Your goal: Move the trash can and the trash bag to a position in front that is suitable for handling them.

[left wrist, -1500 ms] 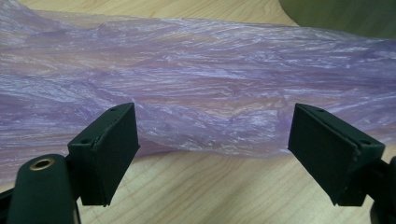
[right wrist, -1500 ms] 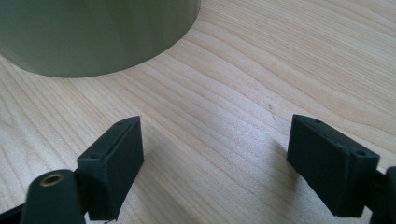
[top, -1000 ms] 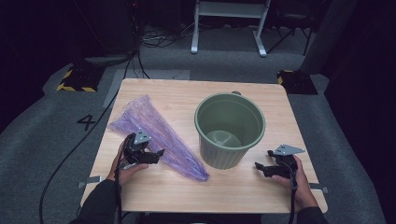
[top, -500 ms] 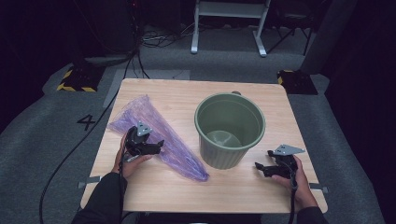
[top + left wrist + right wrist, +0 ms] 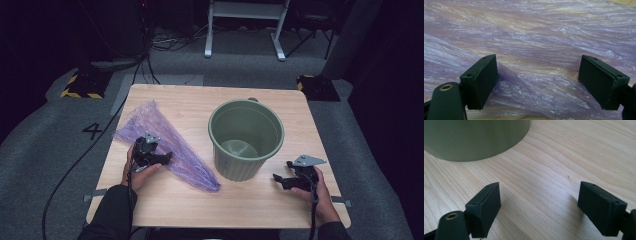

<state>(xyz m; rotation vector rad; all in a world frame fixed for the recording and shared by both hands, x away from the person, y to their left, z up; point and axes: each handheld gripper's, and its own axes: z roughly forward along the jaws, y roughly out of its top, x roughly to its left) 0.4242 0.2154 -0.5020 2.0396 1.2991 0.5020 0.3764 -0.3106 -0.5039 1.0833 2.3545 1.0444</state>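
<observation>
High view: a wooden desk (image 5: 165, 210) carrying a purple plastic bag (image 5: 165, 137) and a green bucket (image 5: 246, 140). The bag lies flat and crinkled on the left half of the desk, broad at its far end and tapering to a point near the base of the bucket; the bucket stands upright right of centre, its inside showing nothing but its own floor. The left tongs (image 5: 162, 159), held in the person's left hand (image 5: 137, 172), sit over the near edge of the bag about midway along its length. Left gripper view: the left tongs (image 5: 539, 80) stand wide open just above the wrinkled purple film, with the inner face of the left-hand jaw touching a raised fold of it; the film runs between the jaws, but the pads do not press on it. A strip of bare wood shows at the bottom edge. High view: the right tongs (image 5: 281, 180), in the right hand (image 5: 315, 192), rest low at the near right of the desk, close to the bucket but apart from it. Right gripper view: the right tongs (image 5: 539, 202) are open over bare wood grain, nothing between the jaws, with the bucket's curved green wall (image 5: 474, 137) ahead at upper left.
</observation>
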